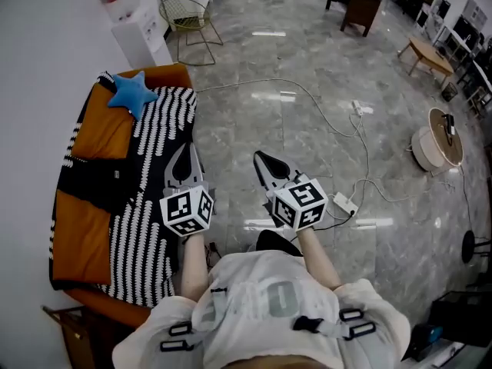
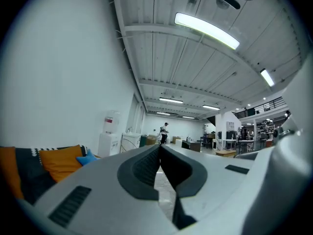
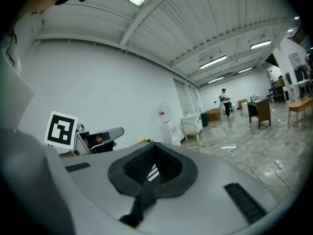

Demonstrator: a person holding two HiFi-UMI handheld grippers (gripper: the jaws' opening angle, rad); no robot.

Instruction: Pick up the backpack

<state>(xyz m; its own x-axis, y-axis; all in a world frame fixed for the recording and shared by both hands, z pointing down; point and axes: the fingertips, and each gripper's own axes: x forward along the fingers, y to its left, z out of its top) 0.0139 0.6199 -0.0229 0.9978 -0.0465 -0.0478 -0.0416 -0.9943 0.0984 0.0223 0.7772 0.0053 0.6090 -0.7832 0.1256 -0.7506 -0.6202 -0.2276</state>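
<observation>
A black, flat bag-like thing (image 1: pixel 92 184) lies across the sofa (image 1: pixel 84 237) at the left, between orange cushions and a black-and-white striped blanket; whether it is the backpack I cannot tell. My left gripper (image 1: pixel 182 151) hovers level over the blanket's right edge, jaws shut and empty. My right gripper (image 1: pixel 261 160) hangs over the bare floor beside it, also shut and empty. In the left gripper view the closed jaws (image 2: pixel 159 150) point down the hall, with the orange cushions (image 2: pixel 58 163) at the lower left. The right gripper view shows its shut jaws (image 3: pixel 153 151) and the left gripper's marker cube (image 3: pixel 62 129).
A blue star pillow (image 1: pixel 132 92) lies at the sofa's far end. Beyond stand a water dispenser (image 1: pixel 132 23) and a wire chair (image 1: pixel 189 20). Cables and a power strip (image 1: pixel 344 204) cross the marble floor, with a round white device (image 1: pixel 432 143) at the right. A person (image 3: pixel 225 101) stands far off.
</observation>
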